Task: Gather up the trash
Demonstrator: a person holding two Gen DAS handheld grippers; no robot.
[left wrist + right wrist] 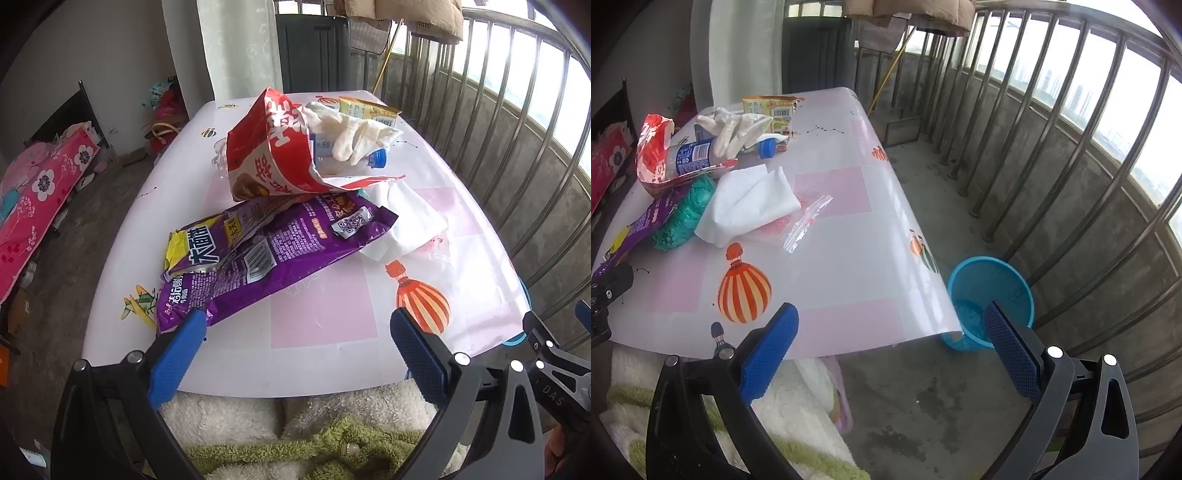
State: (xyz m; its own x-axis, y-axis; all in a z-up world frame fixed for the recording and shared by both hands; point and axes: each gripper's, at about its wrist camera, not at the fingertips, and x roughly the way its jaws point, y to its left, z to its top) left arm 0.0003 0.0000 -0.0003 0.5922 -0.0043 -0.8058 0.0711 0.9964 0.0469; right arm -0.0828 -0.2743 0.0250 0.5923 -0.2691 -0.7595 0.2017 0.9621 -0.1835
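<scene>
Both my left gripper (pixel 295 343) and right gripper (pixel 892 334) are spread wide holding nothing, trash pile (pixel 280 206) sits mid surface (pixel 849 236), blue bin (pixel 991 286) on the floor beside it.

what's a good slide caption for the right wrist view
Open right gripper above the table's edge, litter piled at the far left and an empty blue mesh wastebasket waiting on the floor.

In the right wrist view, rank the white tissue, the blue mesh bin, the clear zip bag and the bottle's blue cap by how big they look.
1. white tissue and blue mesh bin: look about alike; the bin stands lower and partly hidden, so unsure.
2. clear zip bag
3. blue cap
</scene>
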